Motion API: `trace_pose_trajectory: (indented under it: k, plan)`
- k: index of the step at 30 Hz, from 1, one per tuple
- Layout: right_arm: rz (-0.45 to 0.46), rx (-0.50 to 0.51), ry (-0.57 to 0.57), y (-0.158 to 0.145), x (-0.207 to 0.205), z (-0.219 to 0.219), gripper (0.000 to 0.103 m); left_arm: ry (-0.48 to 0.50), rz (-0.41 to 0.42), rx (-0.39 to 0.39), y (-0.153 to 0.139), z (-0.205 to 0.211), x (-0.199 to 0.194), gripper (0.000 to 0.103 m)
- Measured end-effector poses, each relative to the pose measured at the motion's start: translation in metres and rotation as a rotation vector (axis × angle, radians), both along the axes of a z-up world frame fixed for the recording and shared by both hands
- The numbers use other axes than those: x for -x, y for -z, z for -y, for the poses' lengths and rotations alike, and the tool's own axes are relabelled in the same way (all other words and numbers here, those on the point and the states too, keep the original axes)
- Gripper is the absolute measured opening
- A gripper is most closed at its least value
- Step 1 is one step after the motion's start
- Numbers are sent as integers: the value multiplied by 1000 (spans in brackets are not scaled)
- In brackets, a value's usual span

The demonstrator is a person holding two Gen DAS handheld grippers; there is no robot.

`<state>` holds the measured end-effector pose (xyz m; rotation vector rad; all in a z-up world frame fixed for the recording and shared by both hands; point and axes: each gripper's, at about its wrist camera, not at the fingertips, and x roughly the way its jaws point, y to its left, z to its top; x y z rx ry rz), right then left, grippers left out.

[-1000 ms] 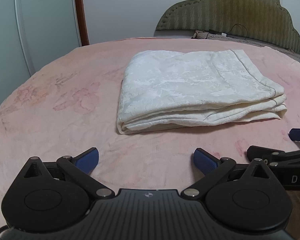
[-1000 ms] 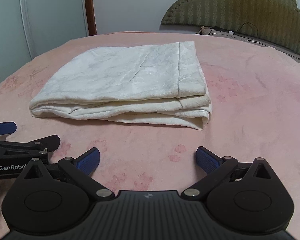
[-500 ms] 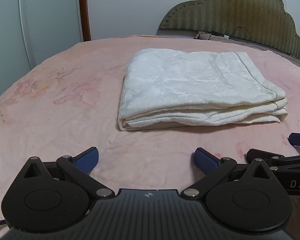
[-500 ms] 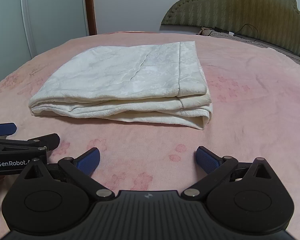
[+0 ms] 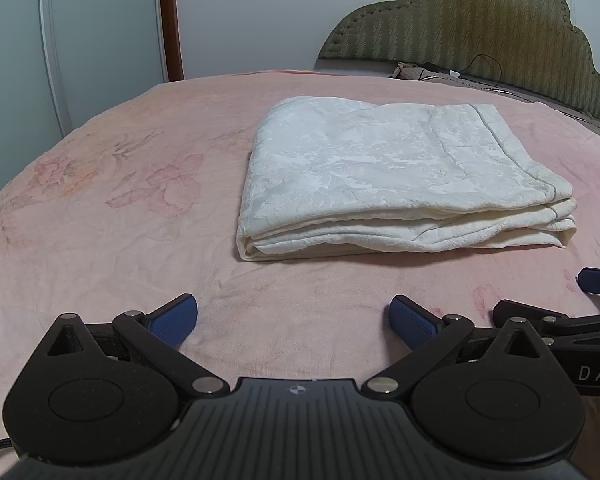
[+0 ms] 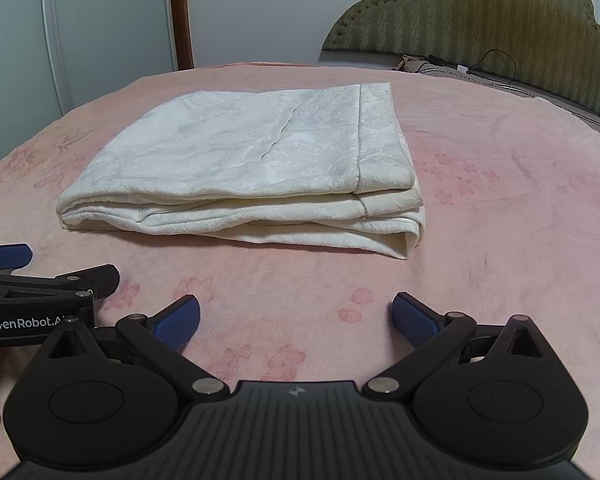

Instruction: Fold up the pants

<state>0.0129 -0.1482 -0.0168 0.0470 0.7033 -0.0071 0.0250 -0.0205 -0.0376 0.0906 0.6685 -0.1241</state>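
Cream pants: hem band clearer from right wrist.

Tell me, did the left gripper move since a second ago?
Yes. The left gripper backed away and tilted: the folded pants now sit farther from its fingertips and straighter.

A home bedroom: a bed under a pink floral blanket, a padded headboard, wardrobe doors behind.
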Motion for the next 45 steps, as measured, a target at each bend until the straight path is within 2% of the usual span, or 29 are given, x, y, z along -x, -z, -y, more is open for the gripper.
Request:
trace_pose_trajectory:
  k: [45]
  plan:
    - [16, -21, -4, -1, 0, -2, 103, -1, -1, 5, 1, -1, 0, 103]
